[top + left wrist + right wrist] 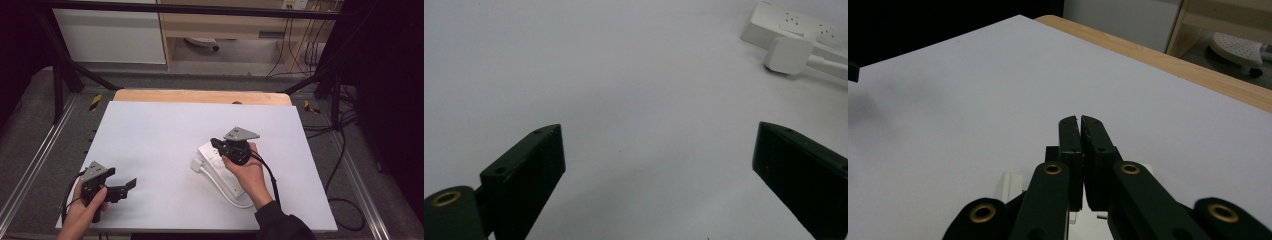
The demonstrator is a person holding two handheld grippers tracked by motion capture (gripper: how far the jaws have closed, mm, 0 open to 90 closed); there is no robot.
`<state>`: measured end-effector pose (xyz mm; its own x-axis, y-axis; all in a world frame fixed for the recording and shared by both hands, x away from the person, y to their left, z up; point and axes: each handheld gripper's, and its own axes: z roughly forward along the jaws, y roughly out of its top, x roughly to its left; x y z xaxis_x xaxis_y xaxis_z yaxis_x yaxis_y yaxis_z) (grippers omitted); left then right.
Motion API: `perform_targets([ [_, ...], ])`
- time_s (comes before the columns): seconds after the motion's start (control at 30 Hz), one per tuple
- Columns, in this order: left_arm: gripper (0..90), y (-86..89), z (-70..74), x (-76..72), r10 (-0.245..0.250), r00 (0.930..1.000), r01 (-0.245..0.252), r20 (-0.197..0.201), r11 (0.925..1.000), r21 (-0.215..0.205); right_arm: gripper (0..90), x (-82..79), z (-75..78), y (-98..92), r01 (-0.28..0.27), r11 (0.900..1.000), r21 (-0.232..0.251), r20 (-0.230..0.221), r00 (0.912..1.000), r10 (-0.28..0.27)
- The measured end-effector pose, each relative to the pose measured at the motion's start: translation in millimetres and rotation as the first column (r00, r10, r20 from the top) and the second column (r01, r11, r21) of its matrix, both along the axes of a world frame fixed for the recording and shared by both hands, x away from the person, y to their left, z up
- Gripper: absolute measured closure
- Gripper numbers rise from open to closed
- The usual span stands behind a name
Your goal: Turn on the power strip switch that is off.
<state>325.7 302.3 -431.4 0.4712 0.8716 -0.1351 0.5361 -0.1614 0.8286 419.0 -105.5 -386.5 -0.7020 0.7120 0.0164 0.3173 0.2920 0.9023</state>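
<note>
White board (165, 145) covers most of the table, with a strip of pale wood (200, 96) showing along its far edge. On the board, right of centre in the high view, lies a white power strip (216, 167) set at a slant, its near end hidden under the person's right hand. A white plug (197, 164) rests just beside the strip's left side, and a white cable (231, 197) curves from it along the strip toward the near edge of the board.

The right gripper (216, 143) hangs over the far end of the power strip, pointing toward the far left of the board. In the right gripper view its two black jaws stand pressed together with nothing between them (1081, 131), and a bit of white casing shows just below them. Whether the gripper body touches the strip is hard to tell from above.

The left gripper (131, 184) sits near the front left corner of the board, well apart from the strip, held low in the left hand (86, 210). Its jaws are spread wide over bare board and hold nothing (659, 165). In the left gripper view the power strip (794, 22) and the plug (788, 55) lie at the far right.
</note>
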Motion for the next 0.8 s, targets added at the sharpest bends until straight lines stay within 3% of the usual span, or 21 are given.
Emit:
perform_targets([
  [0.4,6.7,0.5,0.2,-0.1,0.0,1.0,-0.001,0.003,1.0,0.006,90.0,0.5,-6.4,1.3,0.01,1.0,-0.007,-0.041,0.9991,-0.01],
  [0.8,6.7,0.8,0.1,-0.3,0.004,1.0,-0.004,0.001,1.0,0.008,90.0,0.0,-14.0,8.8,-0.003,1.0,-0.028,-0.11,0.9939,0.0],
])
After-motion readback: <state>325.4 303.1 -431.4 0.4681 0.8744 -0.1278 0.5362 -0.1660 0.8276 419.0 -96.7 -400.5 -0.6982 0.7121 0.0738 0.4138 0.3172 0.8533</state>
